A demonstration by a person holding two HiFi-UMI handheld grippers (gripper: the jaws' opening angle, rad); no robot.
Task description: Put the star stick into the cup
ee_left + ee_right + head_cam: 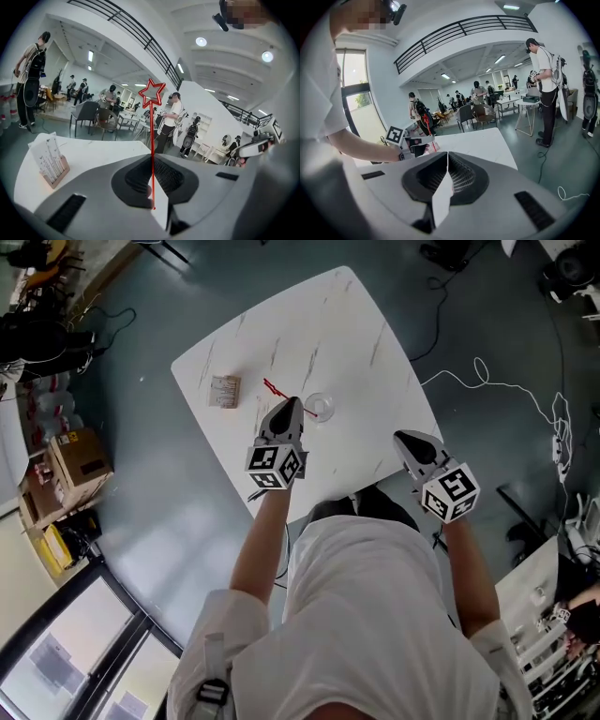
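**Left gripper** (292,406): held out on a bare forearm and tipped slightly downward, with its nose just left of the cup (321,407) in the head view. The jaws are closed on the star stick (152,140), pinching the thin red shaft near its lower end. The stick stands upright between them, its red outline star on top. In the head view the star end reaches out left of the cup, above the desk.

**Right gripper** (405,439): hovers over the near right edge, well apart from the cup and angled downward. The jaws are pressed together with nothing between them.

**Desk** (356,343): white and marble-veined, with rounded corners. A card holder (224,390) on a wooden base stands left of the cup, past the star.

**Room:**
- Grey-blue floor (150,512).
- White cable (511,390) right of the cup, off the desk.
- Cardboard boxes (80,465) far left of the cup.
- Standing people, chairs and a balcony railing in the background.
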